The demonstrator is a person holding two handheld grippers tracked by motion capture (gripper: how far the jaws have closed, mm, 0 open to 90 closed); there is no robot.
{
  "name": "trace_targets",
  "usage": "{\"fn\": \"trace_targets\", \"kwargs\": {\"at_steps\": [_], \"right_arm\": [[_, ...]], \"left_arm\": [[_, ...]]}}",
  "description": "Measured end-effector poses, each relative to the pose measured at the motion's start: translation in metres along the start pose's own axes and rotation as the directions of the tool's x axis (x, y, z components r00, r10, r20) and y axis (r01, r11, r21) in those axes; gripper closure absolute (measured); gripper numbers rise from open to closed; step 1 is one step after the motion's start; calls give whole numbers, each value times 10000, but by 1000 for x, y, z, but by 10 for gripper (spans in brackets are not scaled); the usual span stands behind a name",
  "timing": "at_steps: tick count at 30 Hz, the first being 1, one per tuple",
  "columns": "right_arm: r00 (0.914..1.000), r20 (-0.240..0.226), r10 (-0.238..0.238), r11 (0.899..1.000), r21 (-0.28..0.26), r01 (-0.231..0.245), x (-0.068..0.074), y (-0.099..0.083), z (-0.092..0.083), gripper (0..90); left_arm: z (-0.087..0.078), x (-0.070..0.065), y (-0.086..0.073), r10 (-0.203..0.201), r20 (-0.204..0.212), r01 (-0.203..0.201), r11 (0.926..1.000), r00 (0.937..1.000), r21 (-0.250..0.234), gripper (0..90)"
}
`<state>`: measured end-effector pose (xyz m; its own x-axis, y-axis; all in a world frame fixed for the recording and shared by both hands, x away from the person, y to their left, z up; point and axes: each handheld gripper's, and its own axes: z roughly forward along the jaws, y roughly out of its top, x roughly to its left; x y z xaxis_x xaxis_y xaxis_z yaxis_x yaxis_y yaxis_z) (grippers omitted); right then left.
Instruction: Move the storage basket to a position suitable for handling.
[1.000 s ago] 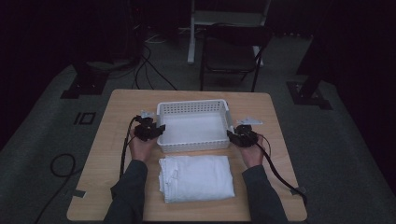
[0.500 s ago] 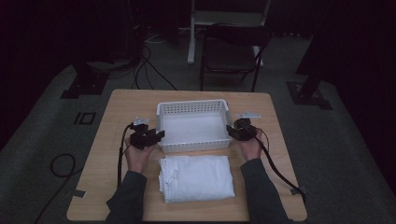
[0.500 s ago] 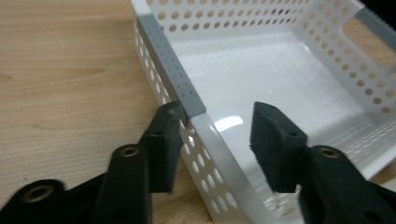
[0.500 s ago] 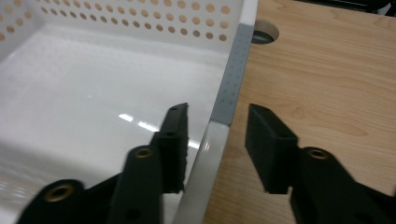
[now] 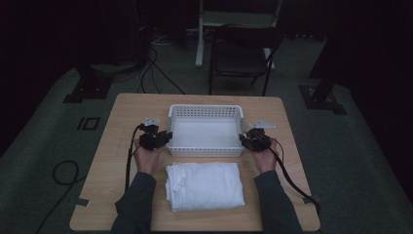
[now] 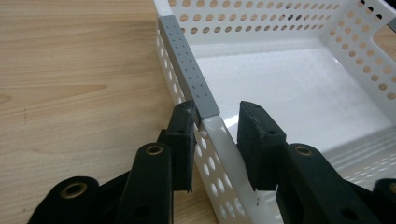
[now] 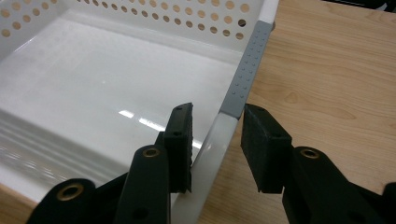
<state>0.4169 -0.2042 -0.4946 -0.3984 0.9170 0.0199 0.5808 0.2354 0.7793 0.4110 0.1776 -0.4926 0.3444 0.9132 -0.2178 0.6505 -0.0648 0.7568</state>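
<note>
A white perforated basket (image 5: 204, 108) stands empty mid-table, and a folded white towel (image 5: 204, 186) lies in front of it. My left gripper (image 5: 164, 138) straddles the basket's left wall (image 6: 219, 140) just below its grey grip strip (image 6: 187, 70). Its jaws have just been closing. The outer pad (image 6: 184, 135) touches the rim, while the inner pad (image 6: 254, 140) stands a little off it. My right gripper (image 5: 246, 139) straddles the right wall (image 7: 212, 144) below its grey strip (image 7: 245, 74), open, with gaps on both sides.
The wooden table (image 5: 126, 117) has bare strips to the left and right of the basket. Cables trail from both grippers over the near edge (image 5: 292, 183). A dark chair (image 5: 243, 58) and stand legs are on the floor beyond the table.
The left gripper has shifted slightly toward the basket's left wall. Basket, towel and right hand look unchanged.
</note>
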Motion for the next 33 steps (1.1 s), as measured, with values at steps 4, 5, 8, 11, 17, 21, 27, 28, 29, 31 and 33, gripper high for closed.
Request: {"fn": "trace_targets", "kwargs": {"at_steps": [4, 5, 8, 11, 17, 21, 27, 28, 29, 31, 33], "right_arm": [[10000, 36, -27, 10000, 1, 27, -2, 1, 1, 640], [10000, 36, -27, 10000, 1, 27, -2, 1, 1, 640], [9999, 119, -69, 10000, 35, 69, -4, 5, 3, 651], [9998, 169, -85, 10000, 33, 85, -6, 7, 5, 660], [9996, 239, 177, 9996, -225, -172, -9, 6, -1, 605], [9993, 70, 362, 9977, -568, -358, -13, 1, -16, 544], [9989, 114, 457, 9985, -295, -453, -16, -5, -33, 528], [9984, 113, 551, 9980, -318, -548, -17, -6, -36, 507], [9979, 52, 645, 9974, -331, -643, -18, -6, -39, 494], [9980, -108, 622, 9974, -371, -626, -17, -8, -44, 486], [9979, -359, 537, 9980, -324, -549, -17, -12, -49, 515]], "left_arm": [[2, 0, 1, -36, 44, 36, 10000, 10000, -7, 668], [2, -1, 2, -32, 11, 32, 10000, 10000, -16, 668], [3, -2, 3, -53, -43, 53, 10000, 10000, -46, 677], [3, -3, 4, -163, -56, 163, 9998, 9999, -128, 683], [1, 0, 4, -294, -105, 290, 9990, 9995, -333, 596], [-12, 4, 2, -288, -106, 281, 9977, 9995, -611, 536], [-34, 8, -11, -347, 149, 359, 9955, 9993, -876, 506], [-36, 8, -14, -313, 193, 329, 9956, 9993, -878, 505], [-38, 8, -17, -239, 238, 259, 9961, 9994, -839, 499], [-43, 7, -23, -186, 290, 210, 9962, 9994, -849, 489], [-47, 7, -28, -233, 349, 264, 9955, 9991, -910, 486]]}}
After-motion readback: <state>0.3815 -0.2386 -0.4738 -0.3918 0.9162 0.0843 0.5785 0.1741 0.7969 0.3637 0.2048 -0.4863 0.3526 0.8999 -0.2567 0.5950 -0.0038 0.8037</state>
